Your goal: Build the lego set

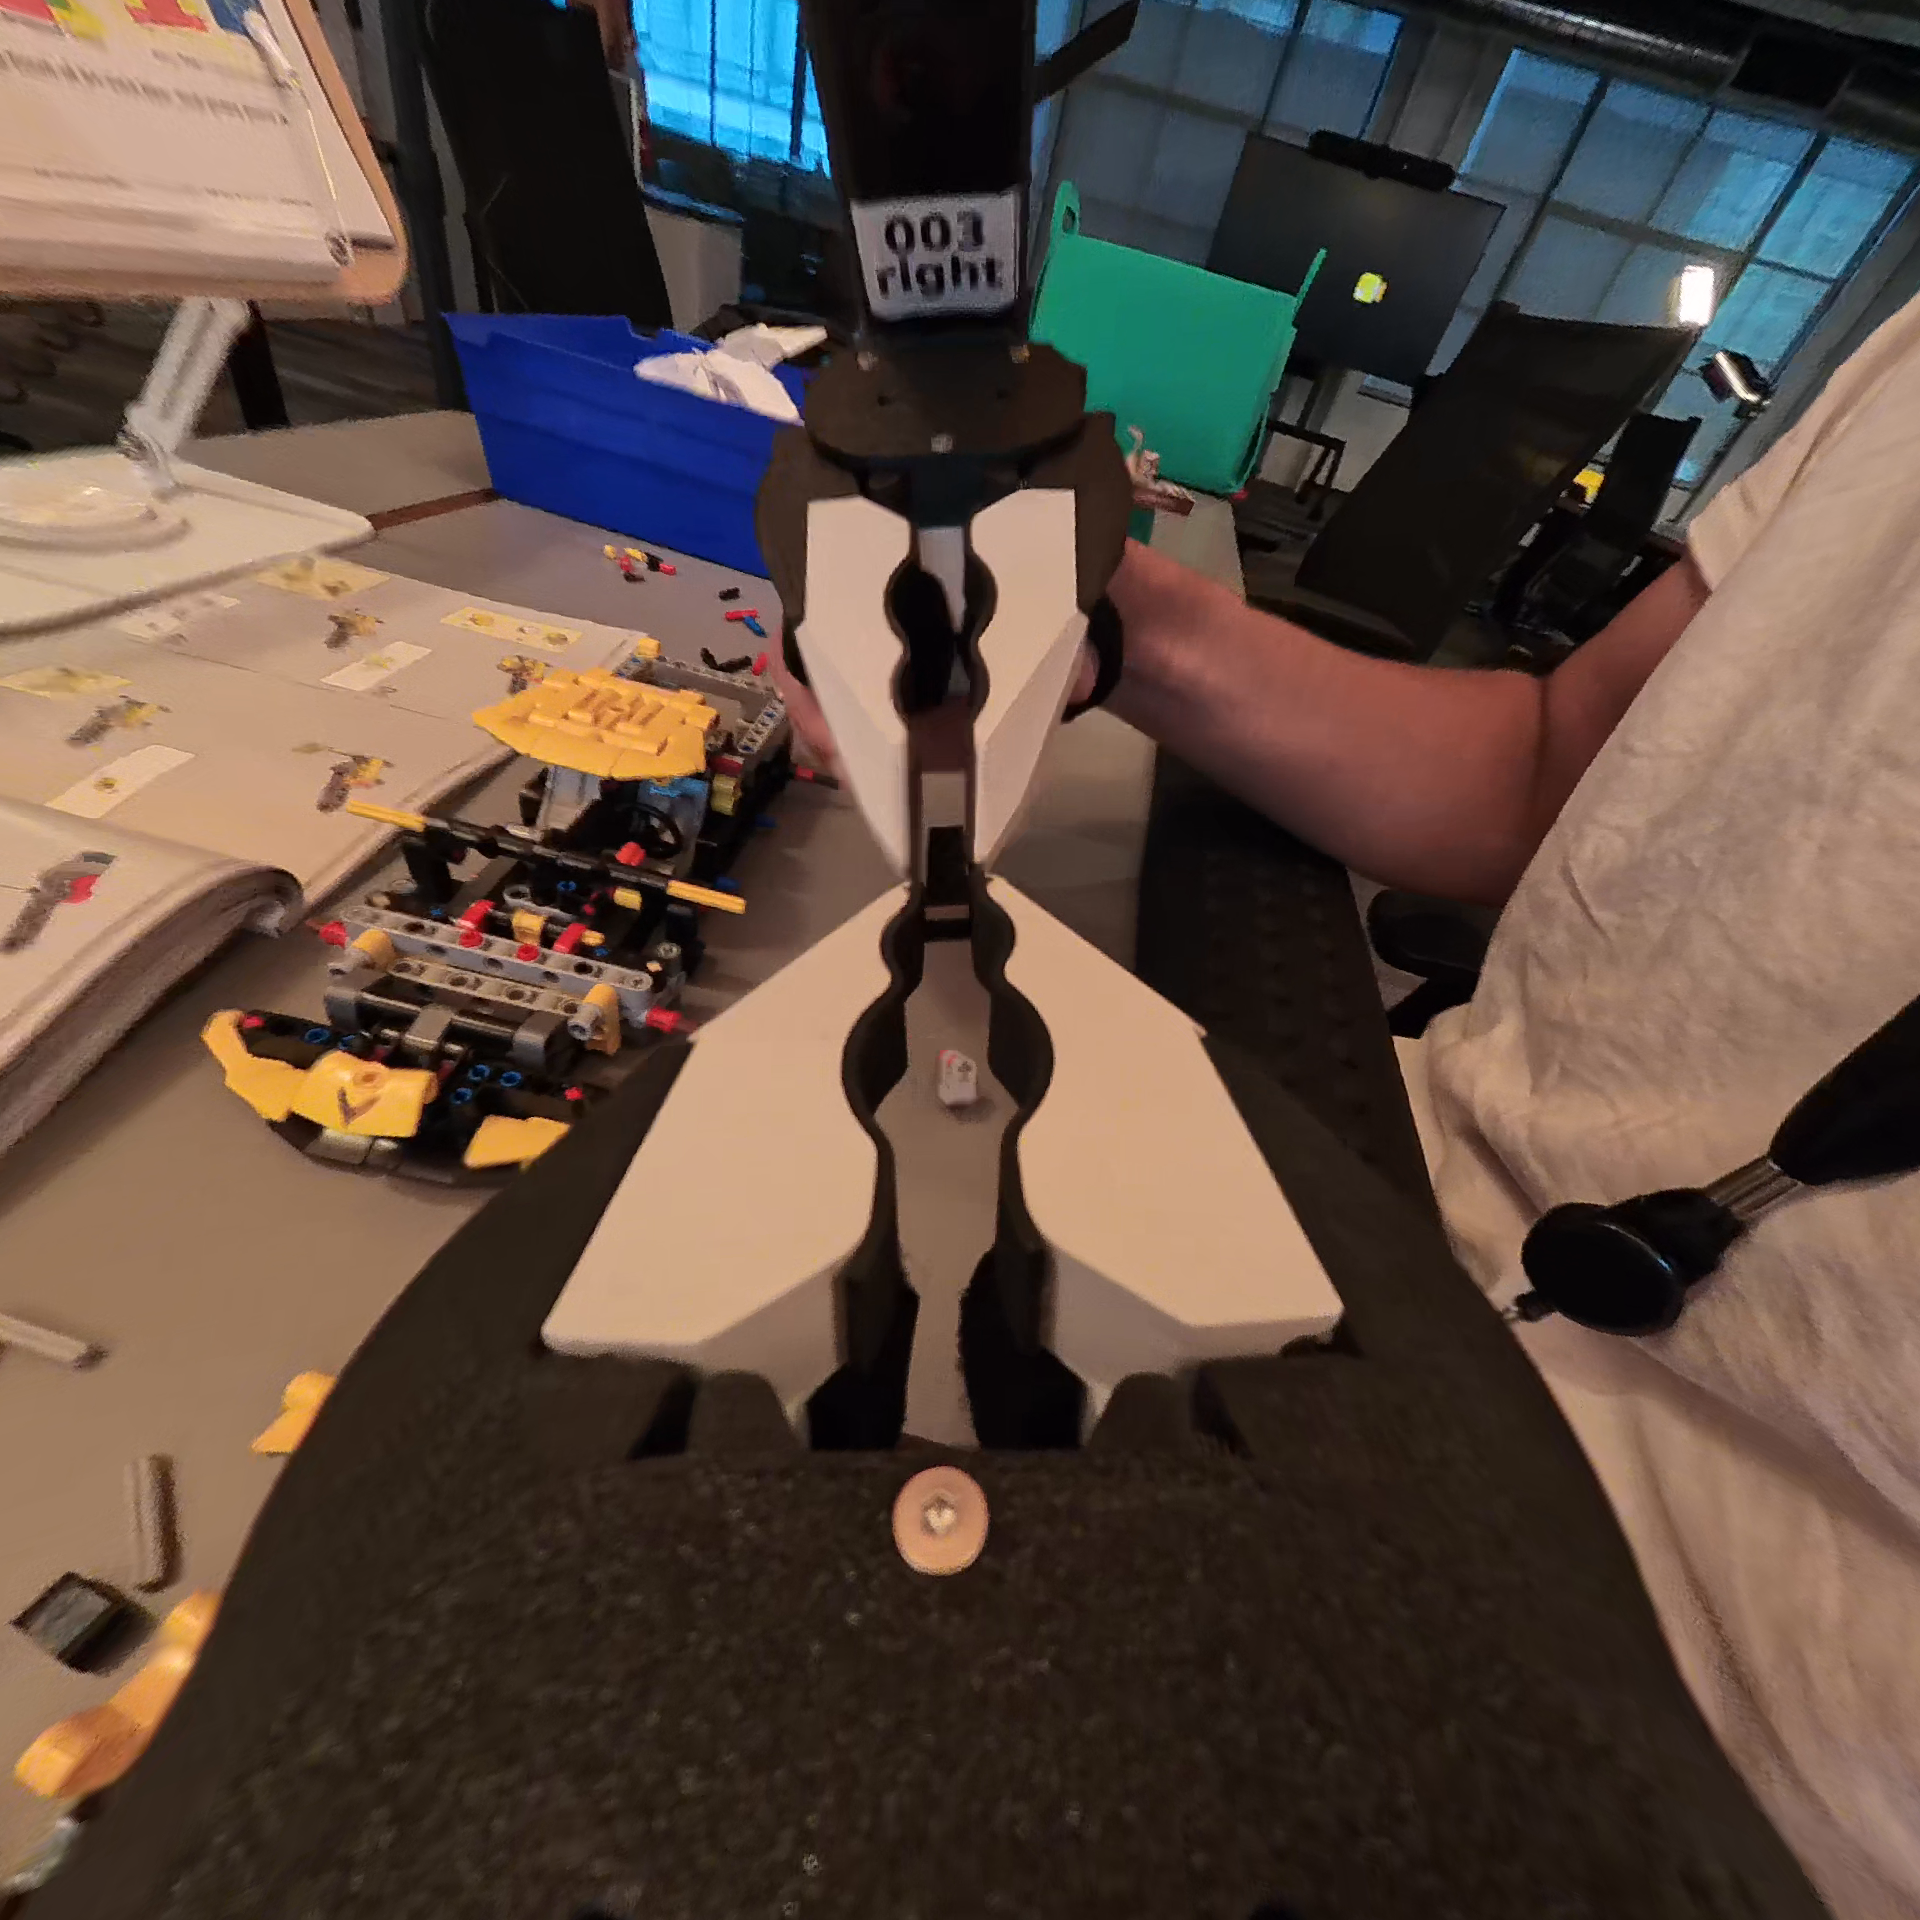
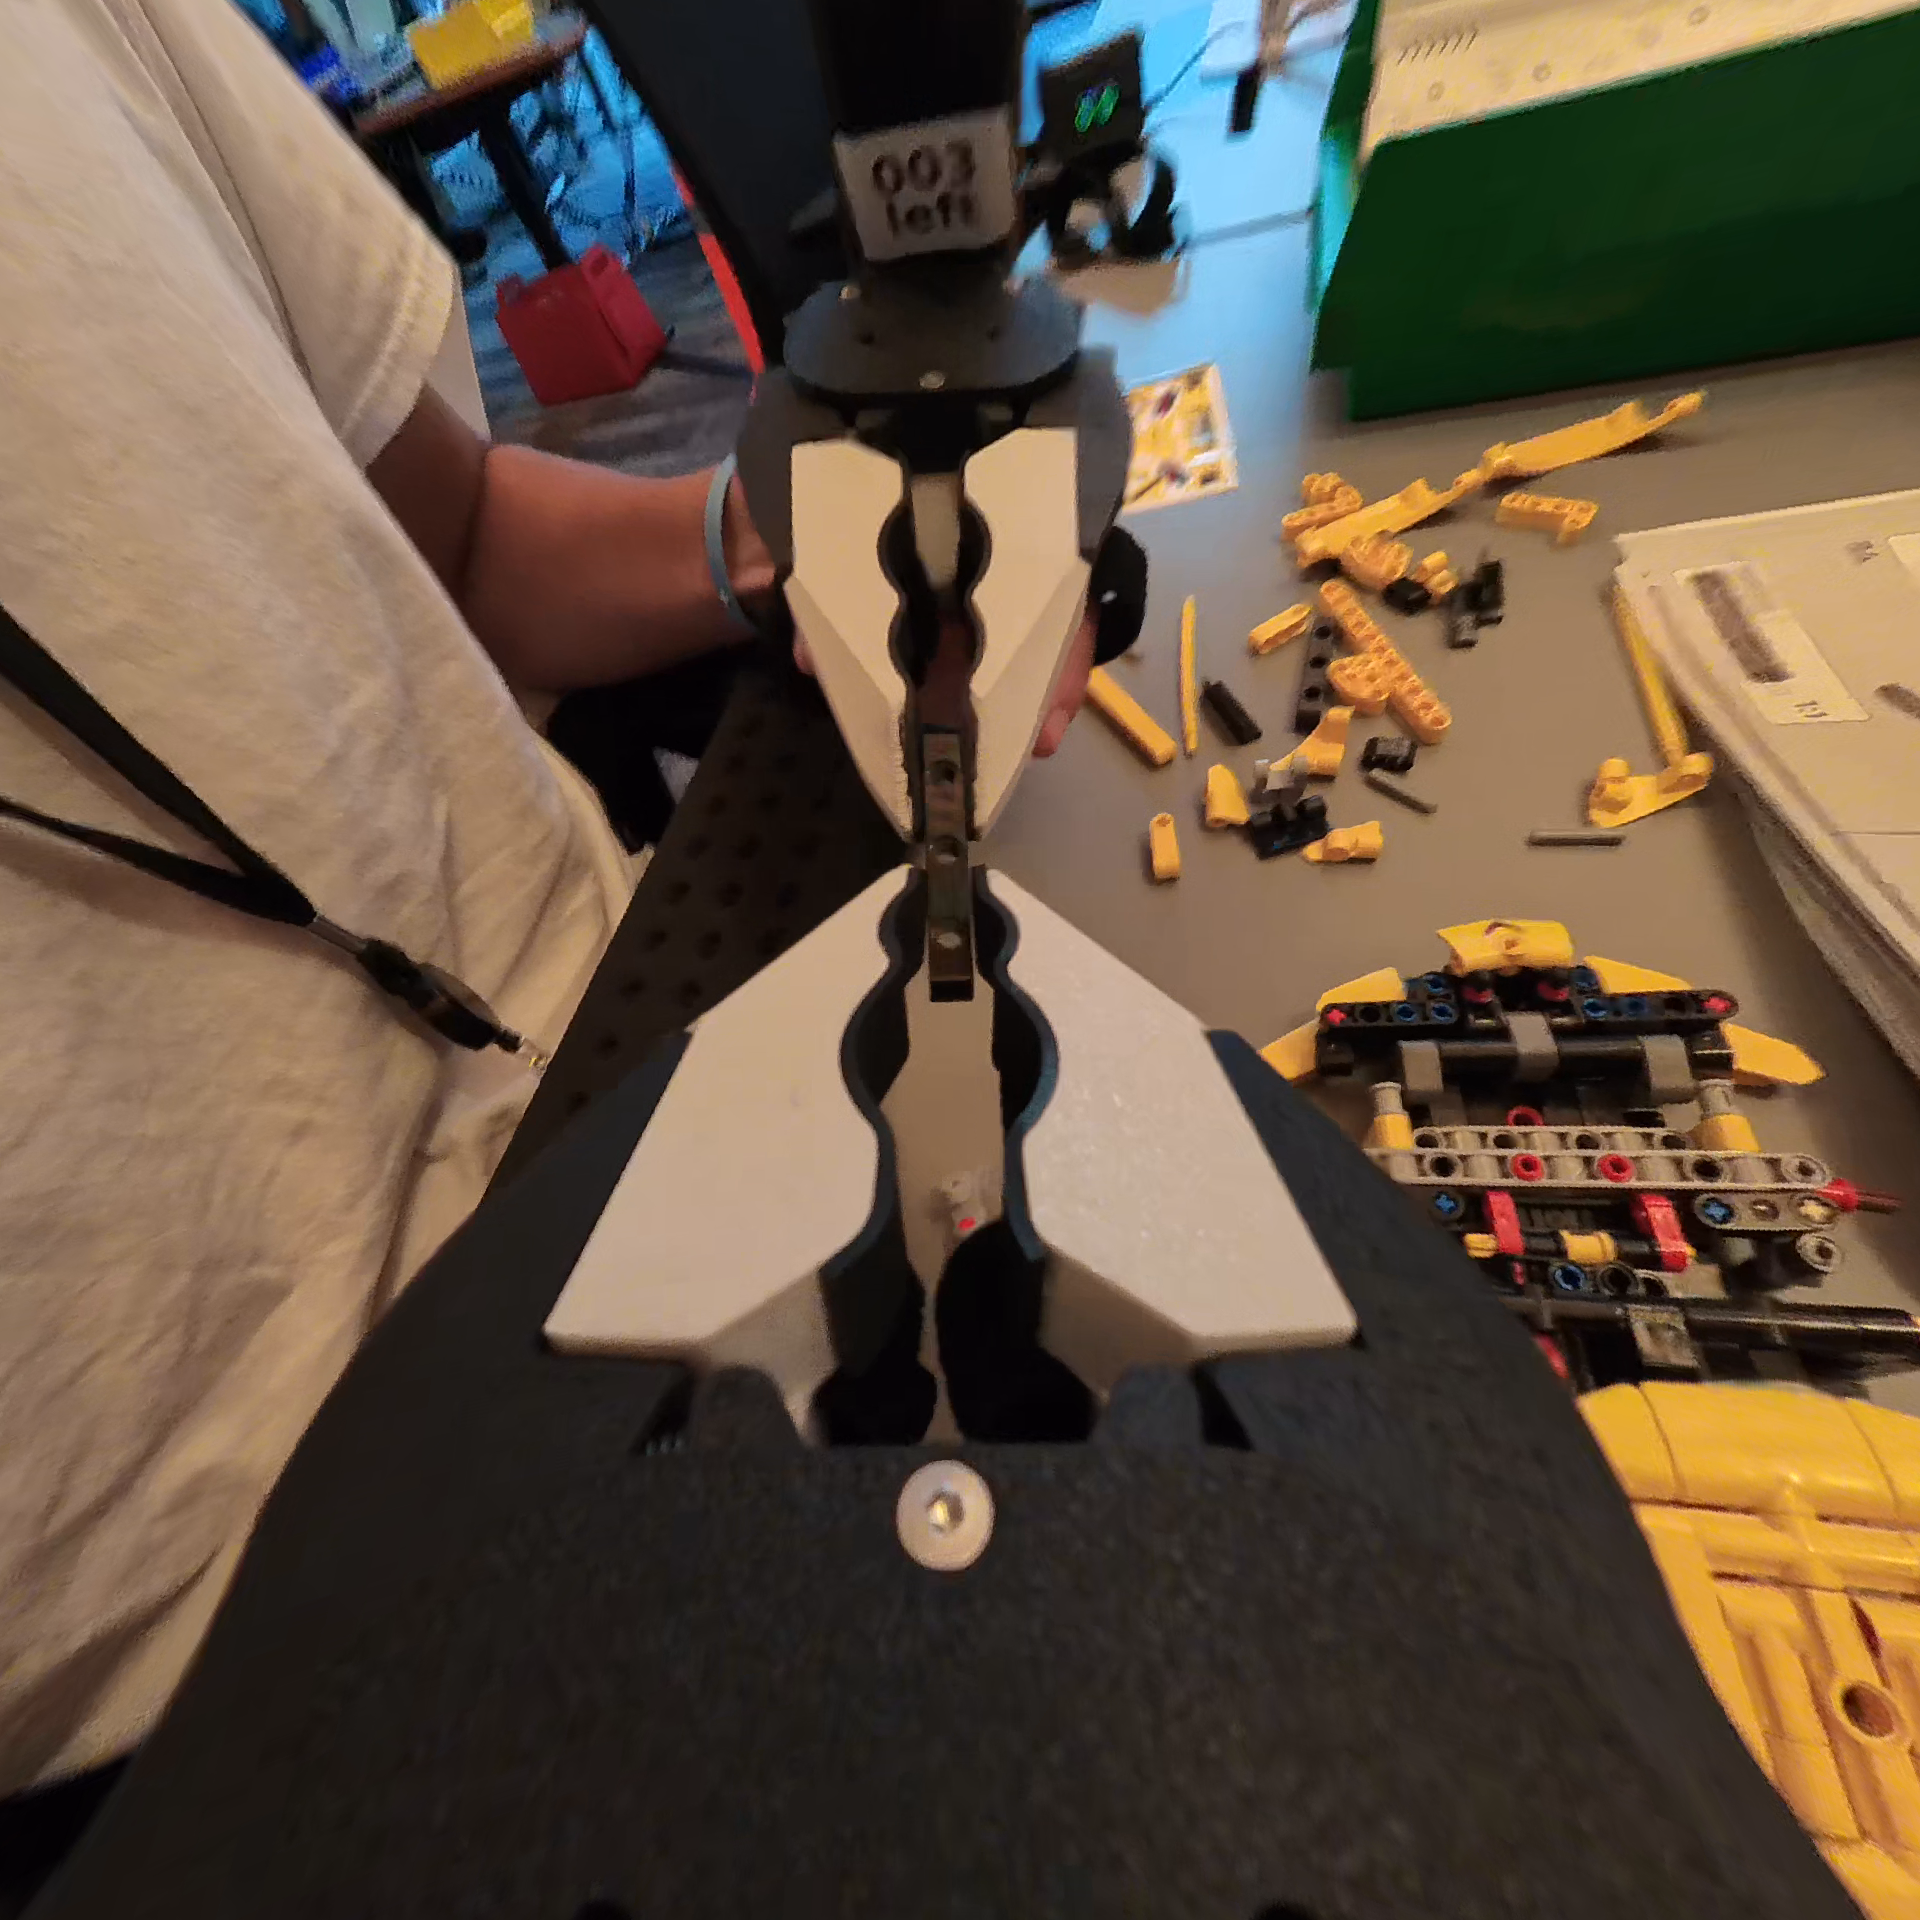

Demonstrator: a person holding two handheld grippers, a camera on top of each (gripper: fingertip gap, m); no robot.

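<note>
A short black lego beam [image 2: 944, 854] with holes is held in the air between my two grippers, which meet tip to tip. My right gripper [image 2: 948, 891] is shut on its near end. My left gripper [image 2: 941, 823] comes from above in this view and is shut on its far end. In the left wrist view my left gripper [image 1: 945, 906] pinches the beam [image 1: 948, 860] and the right gripper [image 1: 940, 878] faces it. The partly built yellow and black lego car [image 1: 499, 935] lies on the grey table to the left; in the right wrist view it [image 2: 1590, 1143] lies lower right.
Loose yellow and black parts [image 2: 1351, 644] lie scattered on the table. Open instruction booklets [image 1: 208, 727] [image 2: 1787, 675] lie beside the car. A blue bin [image 1: 603, 436] and green bin [image 1: 1164, 353] stand behind. A person's torso [image 2: 208, 623] and forearms are close. My left and right fingertips are right by each other.
</note>
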